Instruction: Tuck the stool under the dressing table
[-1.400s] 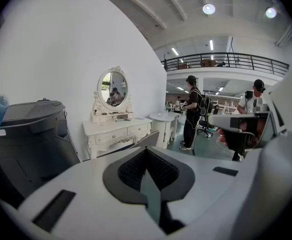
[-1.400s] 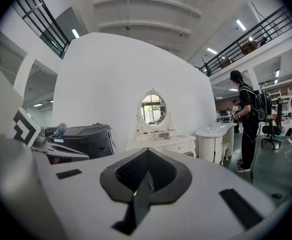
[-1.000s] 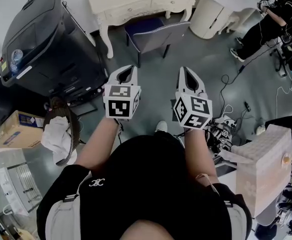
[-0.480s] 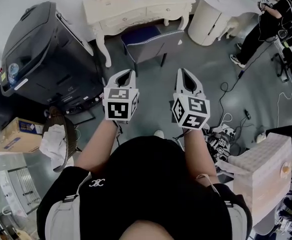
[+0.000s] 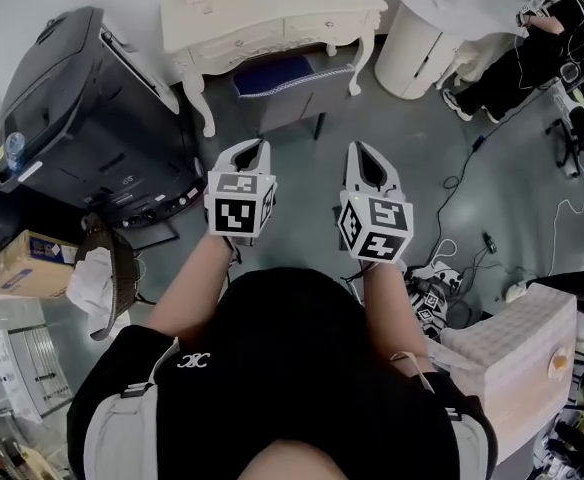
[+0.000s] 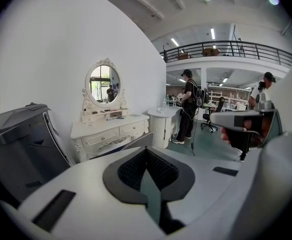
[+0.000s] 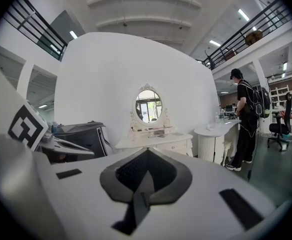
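Left gripper (image 5: 253,146): jaws clenched, empty.
Right gripper (image 5: 365,152): jaws clenched, empty.
Stool (image 5: 290,80): partly under dressing table (image 5: 272,20), clear of both grippers.

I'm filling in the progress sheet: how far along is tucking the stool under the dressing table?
Done: nothing yet; the stool sticks out in front of the dressing table. In hand: nothing; the left gripper and right gripper are shut, empty and well short of it. Left: reach the stool and push it under.
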{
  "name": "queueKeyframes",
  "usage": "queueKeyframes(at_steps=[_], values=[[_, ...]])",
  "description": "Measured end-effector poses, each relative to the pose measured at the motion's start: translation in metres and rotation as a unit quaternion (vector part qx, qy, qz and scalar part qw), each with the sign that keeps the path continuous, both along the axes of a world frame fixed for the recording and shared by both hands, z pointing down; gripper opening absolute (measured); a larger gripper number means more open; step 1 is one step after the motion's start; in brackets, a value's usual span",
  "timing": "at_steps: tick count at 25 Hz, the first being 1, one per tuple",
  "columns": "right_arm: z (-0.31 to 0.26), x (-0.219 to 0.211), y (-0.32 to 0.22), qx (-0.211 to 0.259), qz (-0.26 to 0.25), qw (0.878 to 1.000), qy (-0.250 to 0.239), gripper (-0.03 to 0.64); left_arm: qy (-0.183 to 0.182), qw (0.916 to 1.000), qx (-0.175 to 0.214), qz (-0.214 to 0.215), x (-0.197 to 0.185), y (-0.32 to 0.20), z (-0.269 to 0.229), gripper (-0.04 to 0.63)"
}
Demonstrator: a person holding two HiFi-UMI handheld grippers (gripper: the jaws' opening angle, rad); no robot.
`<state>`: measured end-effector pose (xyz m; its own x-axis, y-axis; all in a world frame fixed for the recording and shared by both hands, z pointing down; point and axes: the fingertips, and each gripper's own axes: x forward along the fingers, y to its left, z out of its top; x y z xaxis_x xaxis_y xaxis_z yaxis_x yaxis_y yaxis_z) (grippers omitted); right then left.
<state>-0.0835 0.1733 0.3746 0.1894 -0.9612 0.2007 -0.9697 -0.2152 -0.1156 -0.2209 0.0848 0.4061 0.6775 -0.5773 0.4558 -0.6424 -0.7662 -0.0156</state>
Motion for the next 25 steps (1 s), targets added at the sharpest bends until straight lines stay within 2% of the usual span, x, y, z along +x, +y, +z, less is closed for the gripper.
queueKeyframes(at_steps=[6, 11, 17, 25], values=[[0.008, 0.03, 0.005, -0.008, -0.008, 1.0, -0.01, 0.009, -0.006, 0.9999, -0.003, -0.008, 0.028, 0.007, 0.006, 0.008], [0.021, 0.036, 0.003, -0.016, -0.019, 0.999, -0.023, 0.009, -0.018, 0.9994, -0.023, -0.019, 0.029, 0.007, 0.02, 0.008], [0.03, 0.043, -0.012, -0.019, -0.028, 0.999, -0.033, 0.009, -0.037, 0.9989, -0.016, -0.024, 0.034, -0.007, 0.025, 0.008], [0.034, 0.064, -0.051, -0.026, -0.031, 0.999, -0.022, 0.009, -0.033, 0.9993, -0.011, -0.016, 0.062, -0.048, 0.028, 0.008]])
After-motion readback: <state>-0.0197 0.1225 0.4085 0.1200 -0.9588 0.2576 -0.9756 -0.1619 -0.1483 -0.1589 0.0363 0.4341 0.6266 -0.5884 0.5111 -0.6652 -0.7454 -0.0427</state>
